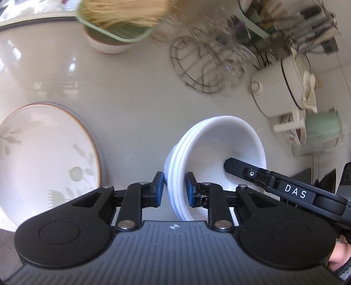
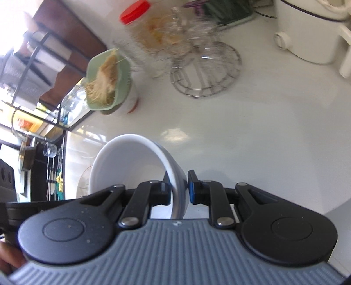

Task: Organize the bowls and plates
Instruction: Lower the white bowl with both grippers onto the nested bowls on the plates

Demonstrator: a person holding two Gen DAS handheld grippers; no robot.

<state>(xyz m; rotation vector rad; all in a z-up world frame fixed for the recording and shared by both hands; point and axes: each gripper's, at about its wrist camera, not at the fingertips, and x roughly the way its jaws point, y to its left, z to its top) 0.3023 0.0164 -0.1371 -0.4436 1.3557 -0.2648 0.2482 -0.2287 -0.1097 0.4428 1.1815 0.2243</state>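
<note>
My left gripper (image 1: 174, 188) is shut on the rim of a stack of white bowls (image 1: 219, 149), held tilted above the white counter. My right gripper (image 2: 178, 189) is shut on the opposite rim of the white bowl stack (image 2: 131, 162); its black body also shows in the left wrist view (image 1: 285, 188) at the right. A large white plate with a brown rim and leaf pattern (image 1: 43, 160) lies flat on the counter left of the bowls.
A round wire rack (image 1: 197, 63) with glasses stands behind. A green strainer of noodles on a white bowl (image 1: 116, 24) is at the back left. A white pot (image 1: 283, 87), a green mug (image 1: 324, 127) and a red-lidded jar (image 2: 140, 19) stand along the back.
</note>
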